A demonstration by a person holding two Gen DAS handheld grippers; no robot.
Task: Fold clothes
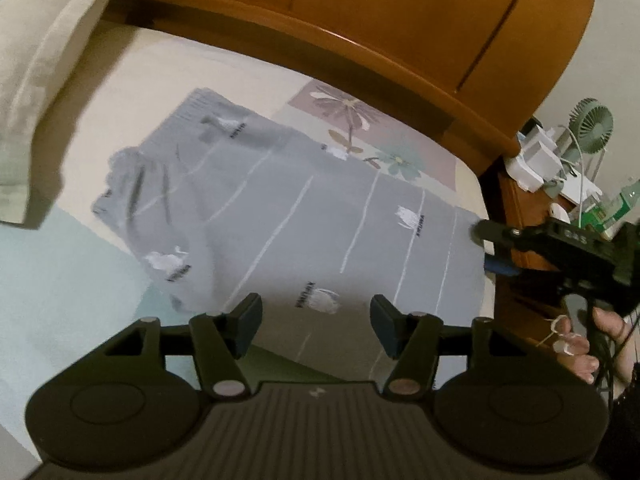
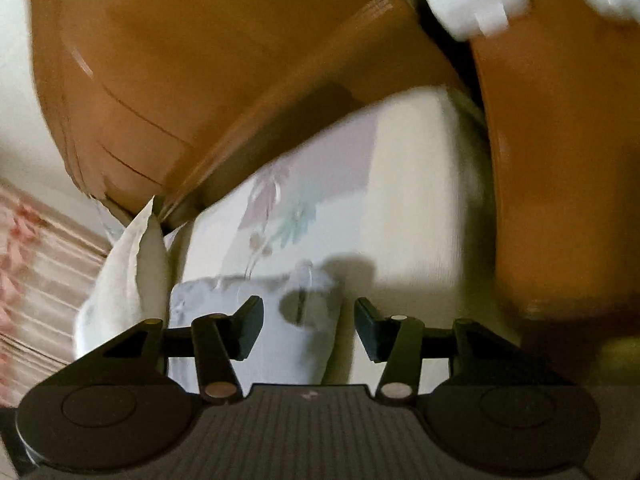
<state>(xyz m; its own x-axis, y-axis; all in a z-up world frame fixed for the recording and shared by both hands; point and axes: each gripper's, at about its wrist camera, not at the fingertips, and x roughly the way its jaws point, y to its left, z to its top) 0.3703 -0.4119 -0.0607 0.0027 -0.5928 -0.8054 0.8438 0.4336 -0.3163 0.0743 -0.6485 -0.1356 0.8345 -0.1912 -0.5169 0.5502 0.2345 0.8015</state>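
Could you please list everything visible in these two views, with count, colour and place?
garment: one, grey with white stripes and small prints, spread flat on the bed.
bed sheet: one, cream with a flower panel, under the garment.
pillow: one, pale beige, at the bed's upper left.
headboard: one, orange-brown wood, behind the bed.
nightstand: one, brown wood, right of the bed, cluttered.
fan: one, green, on the nightstand.
left gripper: black, jaws open above the garment's near edge.
right gripper: black, jaws open at the garment's right edge.
hand: one, holding the right gripper's handle.
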